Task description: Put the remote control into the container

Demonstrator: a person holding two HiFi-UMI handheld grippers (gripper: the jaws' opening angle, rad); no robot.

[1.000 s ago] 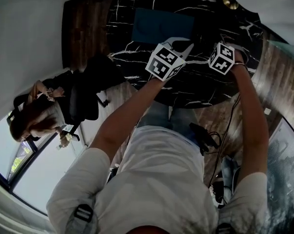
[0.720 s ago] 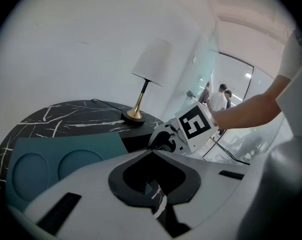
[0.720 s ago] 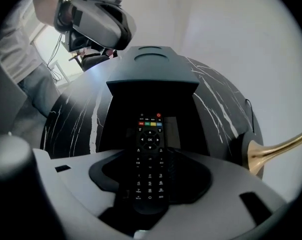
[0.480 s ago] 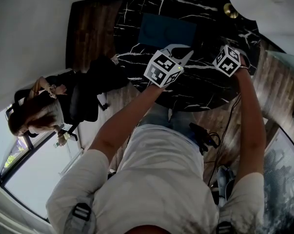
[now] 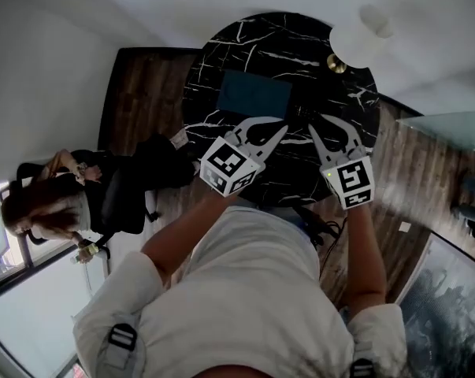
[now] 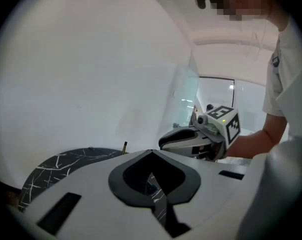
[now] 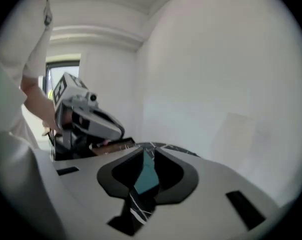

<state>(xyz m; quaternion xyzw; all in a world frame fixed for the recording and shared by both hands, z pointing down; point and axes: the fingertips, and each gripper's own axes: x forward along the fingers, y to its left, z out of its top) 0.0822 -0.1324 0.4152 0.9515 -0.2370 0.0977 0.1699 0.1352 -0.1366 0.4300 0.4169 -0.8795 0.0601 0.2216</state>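
I see a round black marble table [image 5: 245, 46] on dark wood floor [image 5: 139, 93], white walls [image 5: 56, 69], a bright window [image 5: 16, 262] lower left, a person [image 5: 48, 203] seated beside it in a black chair [image 5: 120, 201].

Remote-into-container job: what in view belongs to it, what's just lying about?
Job:
- dark teal rectangular container on the round black marble table
- remote control: not visible in any view

Lying about:
- white rounded object with brass base
- black office chair
- seated person
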